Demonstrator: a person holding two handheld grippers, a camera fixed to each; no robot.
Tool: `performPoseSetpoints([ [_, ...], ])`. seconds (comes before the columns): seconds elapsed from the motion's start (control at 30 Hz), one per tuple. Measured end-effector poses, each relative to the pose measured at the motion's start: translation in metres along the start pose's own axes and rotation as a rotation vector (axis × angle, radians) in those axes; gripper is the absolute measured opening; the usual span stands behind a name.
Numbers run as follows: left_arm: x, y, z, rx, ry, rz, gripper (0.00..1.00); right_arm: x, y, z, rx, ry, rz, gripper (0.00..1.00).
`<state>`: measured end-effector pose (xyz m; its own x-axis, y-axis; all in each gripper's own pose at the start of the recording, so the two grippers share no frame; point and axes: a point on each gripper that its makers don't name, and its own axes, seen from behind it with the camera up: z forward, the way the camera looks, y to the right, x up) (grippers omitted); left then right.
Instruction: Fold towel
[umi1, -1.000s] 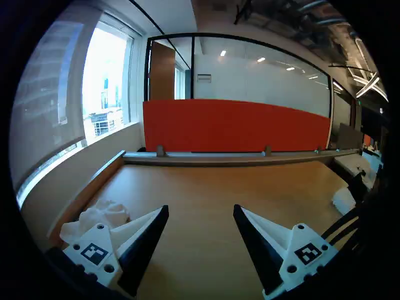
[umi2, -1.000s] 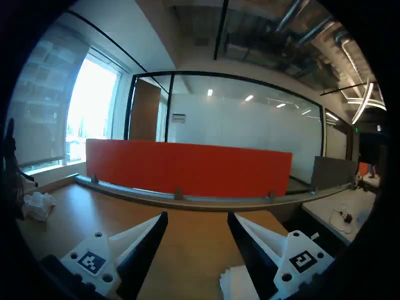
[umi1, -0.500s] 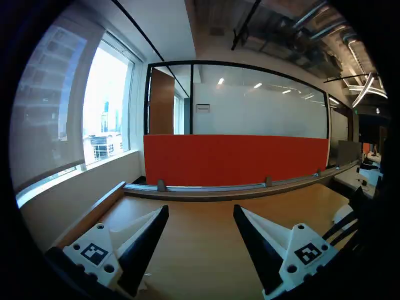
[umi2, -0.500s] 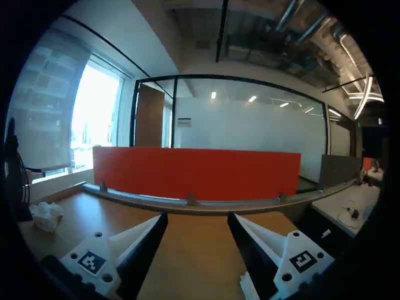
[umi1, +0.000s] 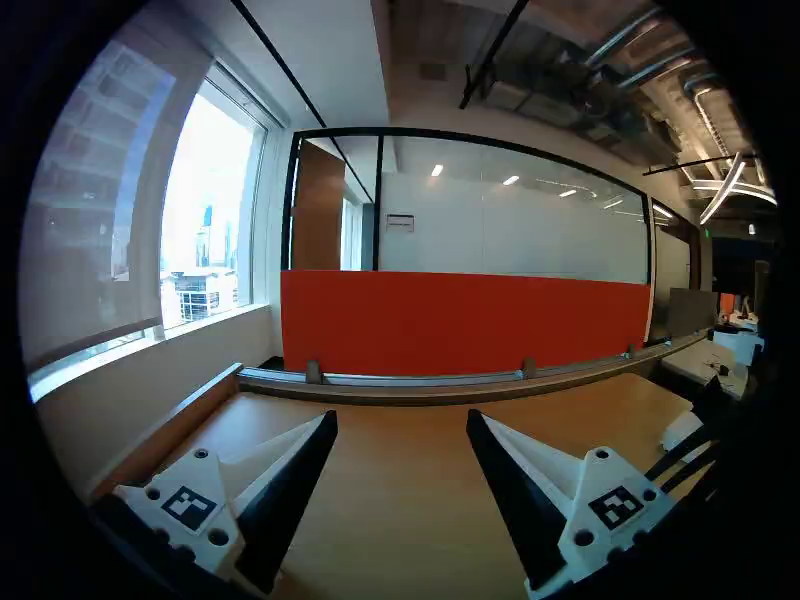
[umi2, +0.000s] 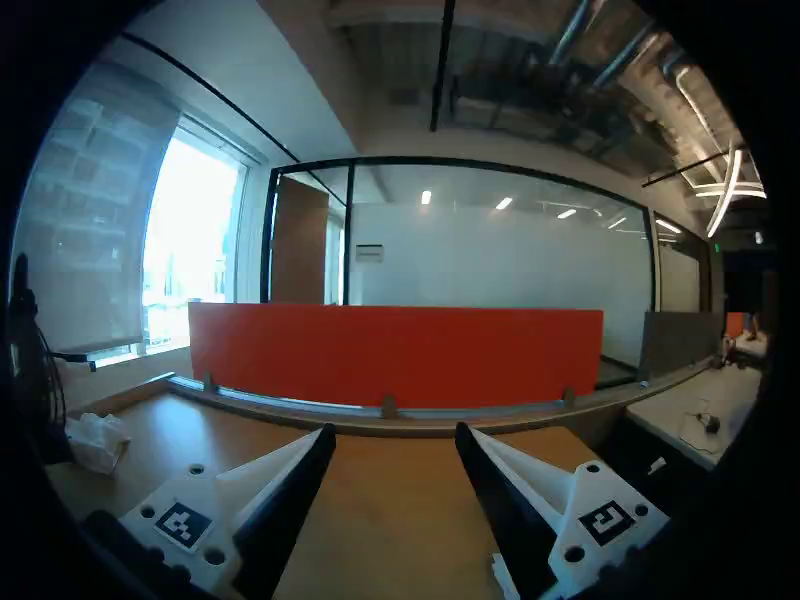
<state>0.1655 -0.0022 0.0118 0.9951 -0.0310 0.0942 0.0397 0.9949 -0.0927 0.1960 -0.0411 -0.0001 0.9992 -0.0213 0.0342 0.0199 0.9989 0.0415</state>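
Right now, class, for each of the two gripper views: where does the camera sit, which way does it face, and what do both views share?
Left gripper view: rides on the left gripper, low over the wooden desk, facing the red divider; its own open fingers show.
Right gripper view: rides on the right gripper, also low, facing that divider; its open fingers show, with a crumpled towel at its left.
Shared: desk, divider, and the window on the left.

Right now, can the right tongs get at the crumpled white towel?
Probably, but not head-on: the towel lies off to the left on the desk, bare wood between; the open right tongs point at the orange divider.
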Motion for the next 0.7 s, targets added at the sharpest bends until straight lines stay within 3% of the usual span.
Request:
performPoseSetpoints([
  [0.4, -0.038, 0.008, 0.001, -0.018, 0.003, 0.067, 0.96, -0.006, -0.017, -0.007, 0.019, 0.015, -0.011, 0.93],
  [0.7, -0.062, 0.01, 0.007, -0.01, 0.035, 0.053, 0.96, -0.016, -0.031, -0.012, 0.052, 0.018, 0.001, 0.93],
])
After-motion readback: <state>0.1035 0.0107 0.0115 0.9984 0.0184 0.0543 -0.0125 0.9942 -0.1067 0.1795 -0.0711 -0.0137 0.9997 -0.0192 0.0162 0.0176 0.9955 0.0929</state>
